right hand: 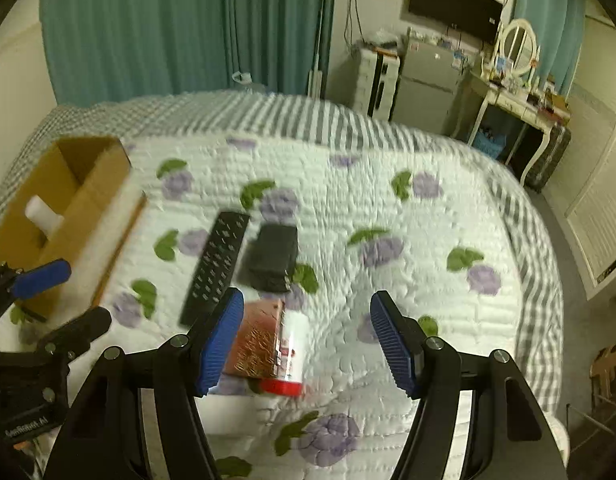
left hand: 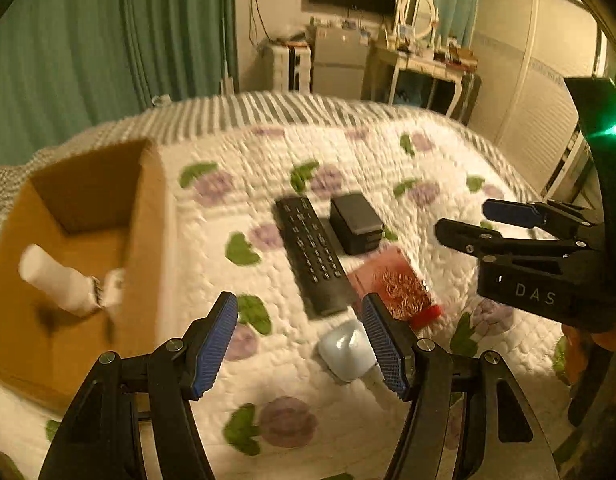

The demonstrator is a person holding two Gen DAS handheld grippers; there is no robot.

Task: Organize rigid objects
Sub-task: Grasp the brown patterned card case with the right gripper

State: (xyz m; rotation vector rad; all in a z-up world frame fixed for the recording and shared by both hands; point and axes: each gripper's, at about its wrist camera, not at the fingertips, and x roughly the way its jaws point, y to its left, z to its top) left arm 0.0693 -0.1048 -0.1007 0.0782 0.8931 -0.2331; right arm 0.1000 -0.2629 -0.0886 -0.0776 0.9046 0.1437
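On the flowered quilt lie a black remote (left hand: 311,252) (right hand: 216,264), a small black box (left hand: 355,224) (right hand: 274,258), a red box with a gold pattern (left hand: 391,284) (right hand: 260,336), a white tube with a red cap (right hand: 292,344) and a pale blue rounded object (left hand: 343,352). My left gripper (left hand: 298,304) (right hand: 84,294) hovers open over the remote's near end, its right finger beside the blue object. My right gripper (right hand: 308,298) (left hand: 463,216) is open above the red box and tube. Neither holds anything.
An open cardboard box (left hand: 148,240) (right hand: 96,188) stands at the left on the bed, with a white bottle (left hand: 56,280) (right hand: 42,210) inside. Teal curtains, a fridge, a dressing table and a wardrobe stand beyond the bed.
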